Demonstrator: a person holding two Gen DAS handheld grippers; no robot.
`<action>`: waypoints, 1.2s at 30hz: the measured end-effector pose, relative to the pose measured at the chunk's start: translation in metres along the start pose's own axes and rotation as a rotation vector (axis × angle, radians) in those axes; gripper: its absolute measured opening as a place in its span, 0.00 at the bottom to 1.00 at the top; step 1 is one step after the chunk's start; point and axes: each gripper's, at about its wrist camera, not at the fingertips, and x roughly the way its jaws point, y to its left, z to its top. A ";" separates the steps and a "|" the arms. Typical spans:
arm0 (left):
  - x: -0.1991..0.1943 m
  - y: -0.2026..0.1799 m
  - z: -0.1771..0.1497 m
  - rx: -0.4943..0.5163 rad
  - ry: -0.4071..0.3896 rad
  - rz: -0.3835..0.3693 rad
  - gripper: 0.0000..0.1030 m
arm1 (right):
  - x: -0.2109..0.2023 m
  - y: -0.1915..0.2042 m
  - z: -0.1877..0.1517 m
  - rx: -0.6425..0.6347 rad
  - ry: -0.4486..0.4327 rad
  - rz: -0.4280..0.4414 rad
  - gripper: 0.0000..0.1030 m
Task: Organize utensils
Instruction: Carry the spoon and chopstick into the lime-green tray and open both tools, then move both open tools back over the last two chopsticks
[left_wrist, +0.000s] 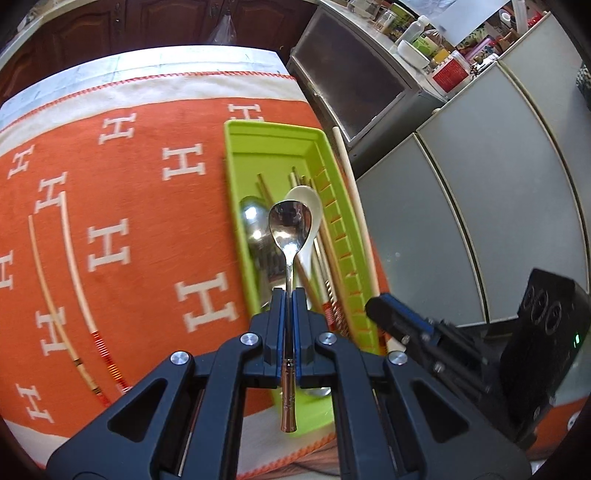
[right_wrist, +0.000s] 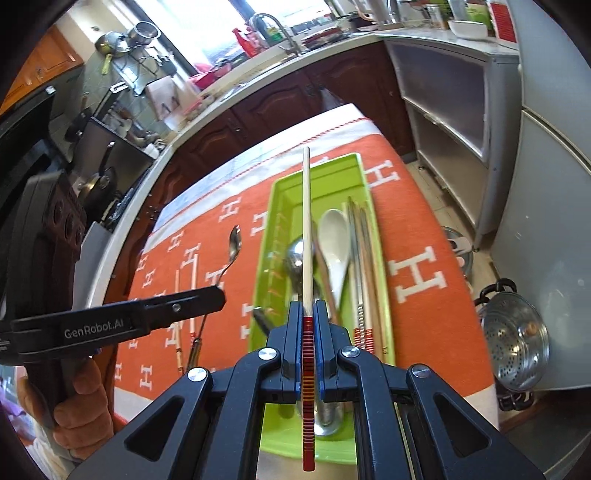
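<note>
Left gripper (left_wrist: 289, 295) clamps a metal spoon (left_wrist: 288, 225) by its handle, left of and above the green tray (left_wrist: 273, 136). Right gripper (right_wrist: 308, 308) pinches a chopstick (right_wrist: 306, 229) over that tray, where a white spoon (right_wrist: 335, 240) lies.

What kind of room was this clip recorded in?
Most likely a home kitchen: a sink faucet on the counter, pots by the stove, and a steel colander on the floor beside the cloth-covered table.
</note>
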 end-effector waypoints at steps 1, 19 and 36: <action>0.005 -0.005 0.002 0.003 -0.003 0.009 0.02 | 0.001 -0.002 0.001 0.003 0.004 -0.002 0.05; -0.033 -0.002 -0.032 0.086 -0.139 0.224 0.44 | 0.016 0.000 0.009 0.047 0.005 -0.035 0.17; -0.093 0.091 -0.077 0.005 -0.269 0.445 0.44 | 0.023 0.092 -0.014 -0.116 0.038 -0.011 0.21</action>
